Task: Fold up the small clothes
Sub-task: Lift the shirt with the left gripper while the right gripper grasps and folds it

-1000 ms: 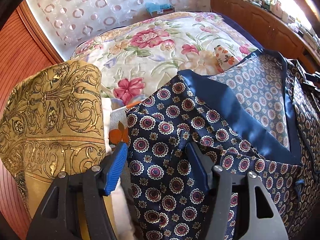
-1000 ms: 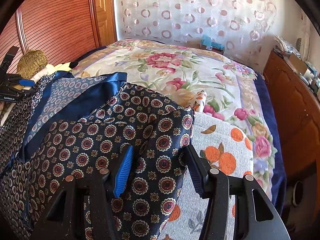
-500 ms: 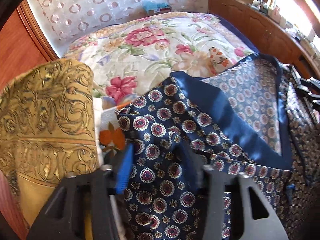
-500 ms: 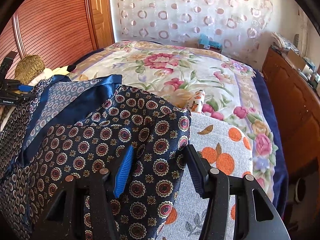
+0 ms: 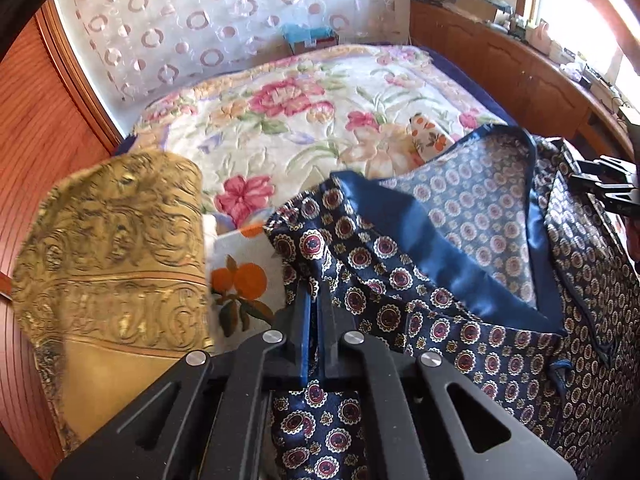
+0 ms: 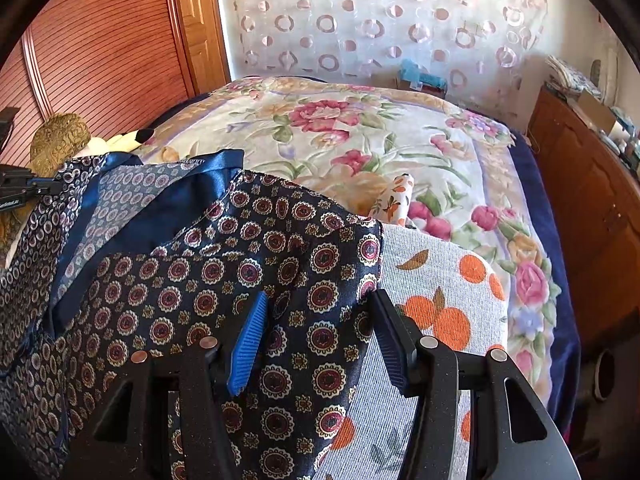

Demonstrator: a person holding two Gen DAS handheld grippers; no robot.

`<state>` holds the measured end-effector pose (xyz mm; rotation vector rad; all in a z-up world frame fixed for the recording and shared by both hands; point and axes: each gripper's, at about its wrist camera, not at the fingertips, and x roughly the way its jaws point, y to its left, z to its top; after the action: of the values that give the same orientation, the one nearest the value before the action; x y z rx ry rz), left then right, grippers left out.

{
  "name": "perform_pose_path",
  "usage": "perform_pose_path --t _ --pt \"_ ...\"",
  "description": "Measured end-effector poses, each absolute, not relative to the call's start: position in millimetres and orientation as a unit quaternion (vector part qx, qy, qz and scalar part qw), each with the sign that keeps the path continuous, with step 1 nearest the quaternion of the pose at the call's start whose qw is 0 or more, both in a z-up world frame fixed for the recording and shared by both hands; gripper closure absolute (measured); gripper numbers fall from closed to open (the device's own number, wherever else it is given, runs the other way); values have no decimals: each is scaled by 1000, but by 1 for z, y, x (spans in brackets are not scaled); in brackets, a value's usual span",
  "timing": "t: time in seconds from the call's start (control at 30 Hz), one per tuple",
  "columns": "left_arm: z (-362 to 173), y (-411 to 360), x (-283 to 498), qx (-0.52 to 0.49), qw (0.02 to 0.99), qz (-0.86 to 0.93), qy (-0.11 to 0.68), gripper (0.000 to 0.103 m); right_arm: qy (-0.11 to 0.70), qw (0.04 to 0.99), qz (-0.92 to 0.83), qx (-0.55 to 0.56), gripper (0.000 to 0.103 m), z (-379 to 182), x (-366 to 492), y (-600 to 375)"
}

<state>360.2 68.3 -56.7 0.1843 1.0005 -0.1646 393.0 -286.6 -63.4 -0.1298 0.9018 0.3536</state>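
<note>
A floral bedspread point(image 6: 360, 148) covers the bed; a gold brocade cushion point(image 5: 116, 256) lies near left, a wooden cabinet point(image 6: 592, 208) right, a blue box, perhaps tissues point(image 6: 422, 76), far.

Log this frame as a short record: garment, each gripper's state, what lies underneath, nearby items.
garment: navy patterned shorts, satin waistband open
left gripper: jaws shut on shorts edge
right gripper: jaws open, straddling shorts corner
underneath: orange-print cloth on floral bedspread
nearby: gold cushion left of shorts
</note>
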Motion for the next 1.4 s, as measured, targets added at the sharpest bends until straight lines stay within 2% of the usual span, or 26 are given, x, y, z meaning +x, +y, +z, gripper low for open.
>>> perform_pose_path --t 0.1,0.17,0.23,0.53,0.83,1.07,1.4 --pt "-45 75 354 84 880 -74 462 100 437 883 162 -61 70 -62 397 -287" --pt "-38 78 350 79 886 -73 451 100 441 881 162 -57 94 -62 399 -288" --pt "-29 80 343 74 892 -76 439 100 442 880 164 -55 99 -60 400 -287" --pt "3 83 304 63 911 -100 394 101 381 908 170 -44 100 -24 363 -282" --pt "22 84 233 60 925 -127 352 101 322 929 170 -63 101 16 273 -276" --pt "4 98 158 49 929 -130 342 101 305 938 157 -49 101 15 193 -290" --pt "-53 126 53 7 927 -103 359 101 326 929 171 -31 101 -24 54 -313"
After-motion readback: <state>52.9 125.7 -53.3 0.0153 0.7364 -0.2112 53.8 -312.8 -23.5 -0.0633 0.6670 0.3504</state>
